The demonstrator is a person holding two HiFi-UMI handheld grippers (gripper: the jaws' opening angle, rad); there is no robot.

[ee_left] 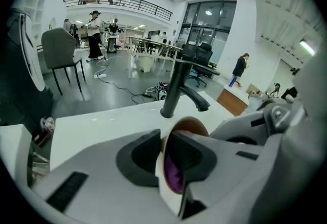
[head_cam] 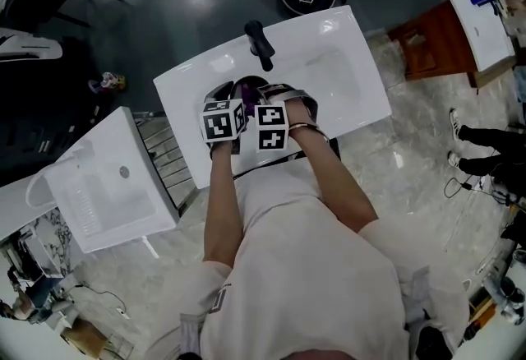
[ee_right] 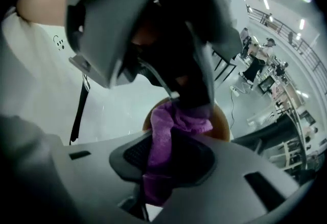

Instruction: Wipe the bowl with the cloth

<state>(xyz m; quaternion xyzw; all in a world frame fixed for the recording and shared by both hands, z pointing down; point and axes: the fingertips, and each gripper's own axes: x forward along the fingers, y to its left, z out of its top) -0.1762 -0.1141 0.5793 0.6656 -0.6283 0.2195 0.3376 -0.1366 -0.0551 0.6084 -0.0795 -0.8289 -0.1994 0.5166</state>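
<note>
The left gripper has its jaws clamped across the wall of a small brown bowl, one jaw inside and one outside the rim. It holds the bowl tilted on edge above the white tabletop, just in front of the black faucet. The right gripper has its jaws shut on a purple cloth, whose bunched free end is pushed into the bowl's hollow. The bowl looks rigid, smooth and light, so a grip on the thin rim alone would probably let it pivot or slip under hard rubbing. The cloth is soft and limp. Taken near its middle, a wad sticks out past the jaws to do the wiping.
</note>
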